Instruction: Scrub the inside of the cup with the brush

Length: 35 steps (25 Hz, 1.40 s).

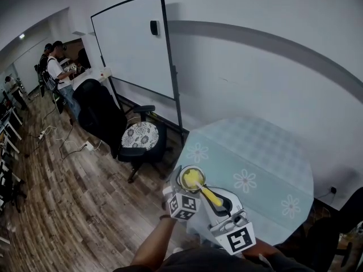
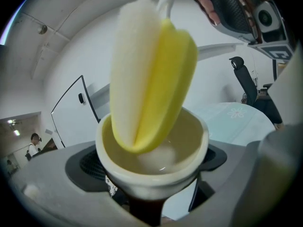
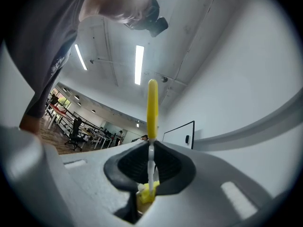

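A cream cup (image 2: 152,161) sits upright between the jaws of my left gripper (image 2: 151,176), which is shut on its lower body. The brush's yellow and white sponge head (image 2: 149,74) hangs tilted over the cup, and its lower tip dips inside the rim. In the head view the cup (image 1: 191,178) is over the table's near edge. The left gripper (image 1: 184,192) is below it. The brush (image 1: 210,196) slants from the cup back to my right gripper (image 1: 224,207). In the right gripper view my right gripper (image 3: 150,171) is shut on the thin brush handle (image 3: 152,109), which stands straight up.
A round table with a pale green flowered cloth (image 1: 266,157) lies ahead. To the left stand an office chair (image 1: 140,136) and a whiteboard (image 1: 136,44) on a wood floor. People (image 1: 55,67) stand far back on the left.
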Each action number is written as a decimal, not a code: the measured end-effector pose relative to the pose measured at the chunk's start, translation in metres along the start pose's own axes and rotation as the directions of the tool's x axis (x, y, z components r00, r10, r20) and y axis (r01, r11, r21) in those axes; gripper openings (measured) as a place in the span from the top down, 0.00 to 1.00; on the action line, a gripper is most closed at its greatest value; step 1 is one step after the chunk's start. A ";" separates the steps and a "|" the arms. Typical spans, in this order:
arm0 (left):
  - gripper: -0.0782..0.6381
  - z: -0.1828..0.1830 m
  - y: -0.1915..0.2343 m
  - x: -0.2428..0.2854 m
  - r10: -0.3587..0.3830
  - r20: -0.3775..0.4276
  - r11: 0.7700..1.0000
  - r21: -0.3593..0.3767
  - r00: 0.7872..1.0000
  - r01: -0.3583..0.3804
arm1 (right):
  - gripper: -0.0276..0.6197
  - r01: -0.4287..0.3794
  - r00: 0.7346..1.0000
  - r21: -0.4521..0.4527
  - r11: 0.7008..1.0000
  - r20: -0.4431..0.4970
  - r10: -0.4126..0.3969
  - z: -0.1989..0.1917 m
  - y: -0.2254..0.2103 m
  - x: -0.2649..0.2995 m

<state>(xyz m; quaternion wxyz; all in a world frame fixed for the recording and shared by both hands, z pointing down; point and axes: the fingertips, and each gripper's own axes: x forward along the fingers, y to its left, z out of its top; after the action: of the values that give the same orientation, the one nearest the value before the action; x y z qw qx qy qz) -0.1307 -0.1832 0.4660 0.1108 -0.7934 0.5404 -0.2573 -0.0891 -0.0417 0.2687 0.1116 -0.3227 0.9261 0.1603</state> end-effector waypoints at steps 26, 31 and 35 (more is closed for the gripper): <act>0.11 -0.040 -0.016 0.020 -0.035 -0.100 0.987 -0.161 0.994 0.019 | 0.90 0.277 0.952 -0.038 0.960 -0.125 -0.279 -0.056 -0.091 -0.036; 0.11 -0.059 -0.038 0.034 -0.097 -0.120 0.978 -0.196 0.988 0.073 | 0.90 0.314 0.928 -0.018 0.949 -0.206 -0.311 -0.095 -0.107 -0.044; 0.11 -0.074 -0.065 0.054 -0.154 -0.122 0.968 -0.220 0.981 0.125 | 0.90 0.327 0.910 -0.007 0.945 -0.268 -0.317 -0.131 -0.119 -0.050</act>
<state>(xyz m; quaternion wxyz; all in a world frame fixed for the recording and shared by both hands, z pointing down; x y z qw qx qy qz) -0.1022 -0.1992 0.5735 -0.0301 -0.8171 0.5137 -0.2598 0.0113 -0.1501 0.3789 0.0176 -0.4871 0.8697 0.0774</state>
